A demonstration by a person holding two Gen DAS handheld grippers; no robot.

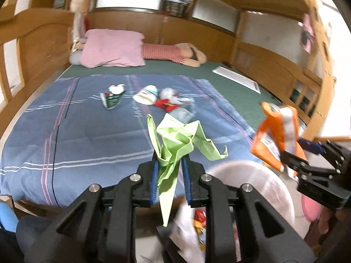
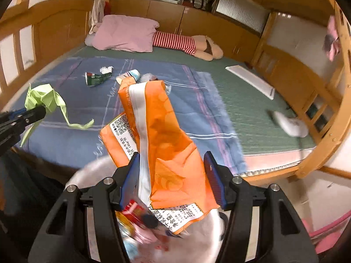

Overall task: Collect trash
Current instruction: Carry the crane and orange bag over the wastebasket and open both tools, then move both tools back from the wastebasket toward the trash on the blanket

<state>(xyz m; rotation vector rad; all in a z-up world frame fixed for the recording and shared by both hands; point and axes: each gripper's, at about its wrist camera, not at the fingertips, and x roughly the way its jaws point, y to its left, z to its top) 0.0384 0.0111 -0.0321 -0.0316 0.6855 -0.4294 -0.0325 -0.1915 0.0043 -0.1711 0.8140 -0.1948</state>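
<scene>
My left gripper [image 1: 170, 164] is shut on a crumpled light green paper [image 1: 179, 140], held over the near edge of the bed; it also shows in the right wrist view [image 2: 47, 99]. The orange snack bag [image 2: 160, 131] stands between the wide-apart fingers of my right gripper [image 2: 173, 171], above a white bin with a plastic liner [image 1: 258, 179] that holds wrappers. The bag shows at the right of the left wrist view [image 1: 276, 135]. On the blue blanket [image 1: 76, 131] lie a green packet [image 1: 111, 100], a white tissue [image 1: 116, 88], a paper cup [image 1: 145, 96] and a red wrapper [image 1: 166, 105].
A pink pillow [image 1: 111, 48] and a striped plush toy [image 1: 173, 52] lie at the head of the bed. A white flat board [image 1: 237, 77] lies on the green mat at the right. Wooden rails surround the bed. A pink item [image 2: 329, 236] sits on the floor.
</scene>
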